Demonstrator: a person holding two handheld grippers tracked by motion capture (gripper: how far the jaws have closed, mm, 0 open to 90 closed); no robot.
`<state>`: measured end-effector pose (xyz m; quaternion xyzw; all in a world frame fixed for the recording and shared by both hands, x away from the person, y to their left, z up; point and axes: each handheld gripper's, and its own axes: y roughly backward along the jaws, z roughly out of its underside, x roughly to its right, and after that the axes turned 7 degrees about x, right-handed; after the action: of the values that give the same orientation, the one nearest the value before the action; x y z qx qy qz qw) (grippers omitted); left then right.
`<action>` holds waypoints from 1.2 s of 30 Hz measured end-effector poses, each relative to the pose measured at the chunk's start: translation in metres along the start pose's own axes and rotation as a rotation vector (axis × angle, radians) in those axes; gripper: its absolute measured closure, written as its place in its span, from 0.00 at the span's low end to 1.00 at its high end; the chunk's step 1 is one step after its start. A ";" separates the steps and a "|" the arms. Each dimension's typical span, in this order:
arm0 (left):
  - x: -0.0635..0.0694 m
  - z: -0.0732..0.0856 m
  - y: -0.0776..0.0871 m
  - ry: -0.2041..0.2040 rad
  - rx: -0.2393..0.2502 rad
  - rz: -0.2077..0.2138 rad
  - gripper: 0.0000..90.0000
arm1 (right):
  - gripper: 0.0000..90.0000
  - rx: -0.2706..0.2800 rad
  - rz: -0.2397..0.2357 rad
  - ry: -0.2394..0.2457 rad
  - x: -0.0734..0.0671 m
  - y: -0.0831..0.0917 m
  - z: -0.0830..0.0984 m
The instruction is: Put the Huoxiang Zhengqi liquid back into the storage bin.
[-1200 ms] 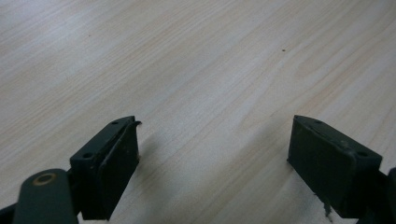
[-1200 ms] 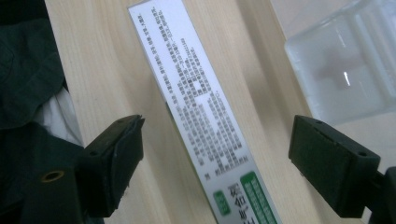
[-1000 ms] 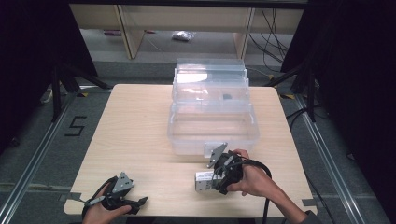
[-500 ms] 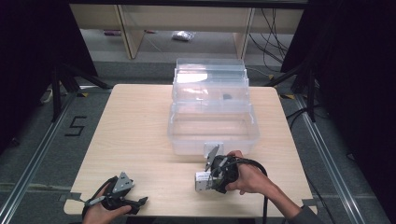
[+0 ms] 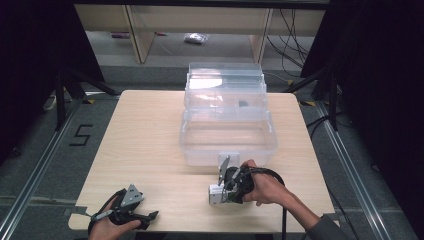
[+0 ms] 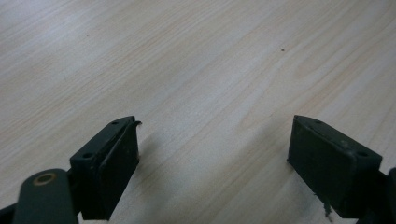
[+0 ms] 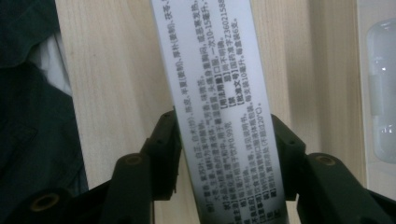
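A: Clear storage bin [image 5: 227, 132] mid-table; the white printed box [image 5: 216, 194] lies just in front of it, nearest the right gripper [image 5: 223, 192].

B: Jaws just closed, clamping its long sides, axis running straight ahead. Left gripper [image 6: 212, 154] gapes empty, well apart.

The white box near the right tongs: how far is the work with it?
Done: the right tongs have just been closing and now clamp the white box. In hand: the box lies on the table. Left: probably moving it into the clear bin. The left tongs rest open.
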<state>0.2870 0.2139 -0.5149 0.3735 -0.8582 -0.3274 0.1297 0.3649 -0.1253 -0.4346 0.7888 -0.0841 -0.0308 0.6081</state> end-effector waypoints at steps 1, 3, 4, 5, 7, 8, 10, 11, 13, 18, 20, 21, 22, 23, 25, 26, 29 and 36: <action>-0.001 0.000 0.002 -0.022 -0.018 0.008 0.17 | 0.64 0.009 -0.013 0.036 0.003 -0.001 0.000; -0.001 0.000 0.000 -0.001 0.000 -0.002 0.18 | 0.69 -0.009 -0.020 0.034 0.002 0.000 -0.002; 0.000 0.000 0.000 0.002 0.004 -0.002 0.18 | 0.70 -0.004 -0.021 0.078 0.003 0.000 -0.004; -0.001 0.000 0.000 -0.010 0.003 0.004 0.18 | 0.71 -0.020 -0.025 0.048 0.001 0.001 -0.004; -0.002 -0.001 0.002 -0.032 -0.017 0.011 0.18 | 0.71 -0.013 -0.032 0.133 0.005 -0.001 -0.005; -0.002 -0.001 0.002 -0.032 -0.017 0.011 0.17 | 0.71 -0.031 -0.031 0.100 0.002 0.001 -0.005; -0.001 0.000 0.001 -0.014 0.000 0.002 0.18 | 0.71 -0.037 -0.041 0.092 0.001 0.002 -0.005; -0.001 0.000 0.000 -0.010 0.003 0.001 0.18 | 0.71 -0.029 -0.048 0.113 0.003 0.002 -0.005; -0.001 0.000 0.000 -0.010 0.003 0.001 0.18 | 0.71 -0.027 -0.046 0.100 0.002 0.002 -0.004; -0.003 -0.001 0.002 -0.029 -0.015 0.009 0.18 | 0.71 -0.029 -0.033 0.085 0.004 0.013 -0.002; -0.001 0.000 0.000 -0.005 0.006 -0.001 0.18 | 0.72 -0.011 -0.042 0.110 0.007 0.018 -0.001; 0.000 0.000 0.000 0.009 0.008 -0.003 0.17 | 0.71 -0.008 -0.045 0.097 0.008 0.020 -0.001; -0.002 -0.001 0.002 -0.019 -0.014 0.008 0.18 | 0.72 -0.007 -0.039 0.110 0.010 0.023 0.000; -0.002 0.000 0.002 -0.015 -0.014 0.007 0.18 | 0.72 -0.007 -0.034 0.078 0.009 0.026 0.000; -0.002 -0.001 0.002 -0.015 -0.013 0.008 0.18 | 0.72 -0.015 -0.033 0.065 0.010 0.032 0.000; -0.002 -0.001 0.002 -0.019 -0.013 0.005 0.18 | 0.72 0.003 -0.038 0.113 0.015 0.034 0.000; -0.001 0.000 0.001 0.008 0.007 -0.002 0.18 | 0.72 -0.002 -0.030 0.079 0.016 0.042 0.000; -0.001 0.000 0.001 0.007 0.006 0.000 0.18 | 0.72 0.017 -0.007 0.070 0.025 0.059 -0.001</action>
<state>0.2870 0.2146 -0.5142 0.3748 -0.8587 -0.3237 0.1317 0.3843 -0.1433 -0.3759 0.7949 -0.0603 -0.0044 0.6037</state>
